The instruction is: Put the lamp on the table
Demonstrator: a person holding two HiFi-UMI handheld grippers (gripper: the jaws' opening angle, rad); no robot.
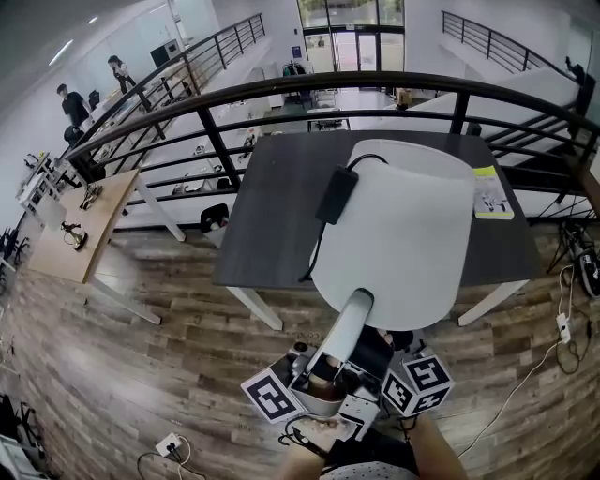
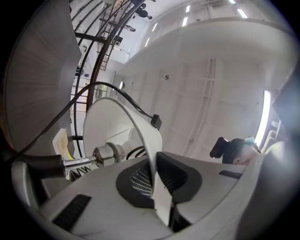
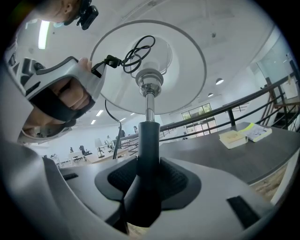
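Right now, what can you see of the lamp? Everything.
Lamp: wide white shade, chrome rod, dark stem; black cord with adapter draped over the shade. Held in the air, tilted, shade toward the dark table. Left gripper is shut on the shade's rim, right gripper shut on the stem. Base not visible.

Bright, even light from windows (image 1: 352,13) beyond the white lampshade (image 1: 403,225) filled the hall; fisheye distortion curved everything around it, shadows were faint.

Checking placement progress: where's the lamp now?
Head view centre: lamp held at the near edge of the dark table, left tool on shade rim, right tool on stem.
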